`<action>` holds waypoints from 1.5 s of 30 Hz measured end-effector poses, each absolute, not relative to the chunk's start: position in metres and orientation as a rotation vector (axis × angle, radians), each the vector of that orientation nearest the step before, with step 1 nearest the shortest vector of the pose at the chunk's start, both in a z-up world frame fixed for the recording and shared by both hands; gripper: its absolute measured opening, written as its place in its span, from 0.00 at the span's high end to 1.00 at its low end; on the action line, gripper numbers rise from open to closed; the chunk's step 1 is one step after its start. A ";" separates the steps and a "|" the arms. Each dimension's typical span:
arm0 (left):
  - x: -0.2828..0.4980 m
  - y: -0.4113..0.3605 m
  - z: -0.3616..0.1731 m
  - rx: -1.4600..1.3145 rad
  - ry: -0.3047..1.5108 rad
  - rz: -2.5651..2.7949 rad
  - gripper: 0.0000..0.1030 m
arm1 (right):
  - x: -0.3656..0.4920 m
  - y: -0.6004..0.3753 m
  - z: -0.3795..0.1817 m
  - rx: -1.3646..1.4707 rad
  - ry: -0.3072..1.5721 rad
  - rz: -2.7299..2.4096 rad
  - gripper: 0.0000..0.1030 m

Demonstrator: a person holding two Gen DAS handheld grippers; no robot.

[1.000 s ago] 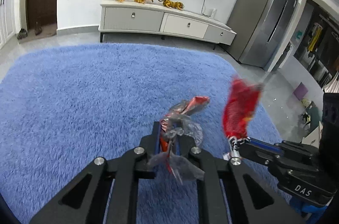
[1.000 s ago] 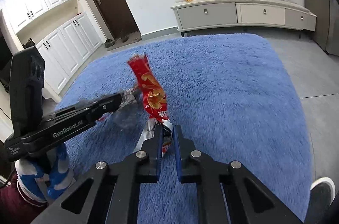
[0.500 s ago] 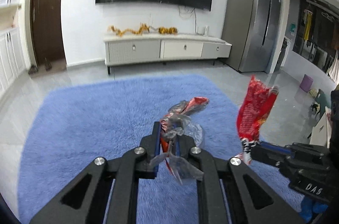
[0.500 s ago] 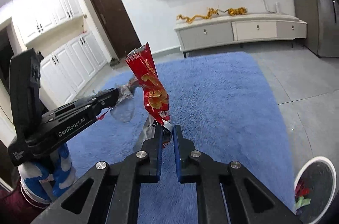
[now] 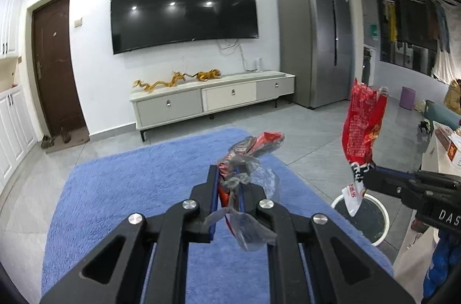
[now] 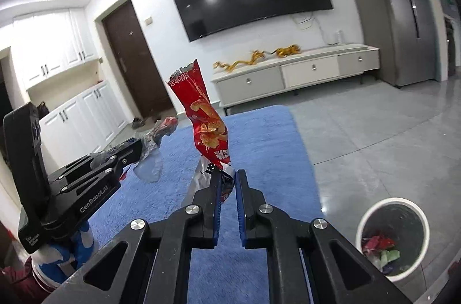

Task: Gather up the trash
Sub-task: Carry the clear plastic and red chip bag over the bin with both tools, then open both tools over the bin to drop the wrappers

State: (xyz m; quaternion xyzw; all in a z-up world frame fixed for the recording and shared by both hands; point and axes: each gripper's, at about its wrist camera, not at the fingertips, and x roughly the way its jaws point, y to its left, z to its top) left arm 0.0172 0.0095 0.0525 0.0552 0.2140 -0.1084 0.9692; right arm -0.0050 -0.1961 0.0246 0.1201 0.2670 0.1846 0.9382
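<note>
My left gripper [image 5: 227, 174] is shut on a crumpled clear-and-red plastic wrapper [image 5: 247, 157], held in the air above the blue rug [image 5: 138, 183]. My right gripper [image 6: 227, 174] is shut on the bottom of a tall red snack bag [image 6: 206, 119] that stands upright above its jaws. In the left wrist view the red snack bag [image 5: 361, 128] and right gripper [image 5: 367, 178] are at the right, above a white round trash bin [image 5: 371, 220]. In the right wrist view the trash bin [image 6: 391, 235] sits at the lower right with trash inside, and the left gripper [image 6: 138, 147] is at the left.
A low TV cabinet [image 5: 213, 99] stands against the far wall under a wall-mounted TV [image 5: 184, 4]. A tall grey fridge [image 5: 314, 36] is at the right, a brown door [image 5: 54, 65] at the left. Grey tile floor [image 6: 374, 125] surrounds the rug.
Both grippers rose and tilted up with their trash held; the view went from rug to the far wall. The white bin has come into view at the right.
</note>
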 end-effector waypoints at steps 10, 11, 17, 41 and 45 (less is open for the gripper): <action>0.005 -0.062 0.064 0.211 0.397 -0.314 0.90 | -0.037 -0.268 0.024 0.332 0.483 0.259 0.91; 0.006 -0.070 0.064 0.223 0.397 -0.324 0.90 | -0.038 -0.276 0.023 0.345 0.479 0.245 0.91; 0.013 -0.130 0.060 0.300 0.402 -0.392 0.90 | -0.044 -0.324 0.011 0.403 0.470 0.150 0.91; 0.148 -0.334 -0.102 0.382 0.890 -0.666 0.89 | 0.027 -0.464 -0.152 0.627 0.809 -0.257 0.91; 0.166 -0.344 -0.121 0.320 0.974 -0.683 0.88 | 0.044 -0.467 -0.173 0.638 0.865 -0.289 0.89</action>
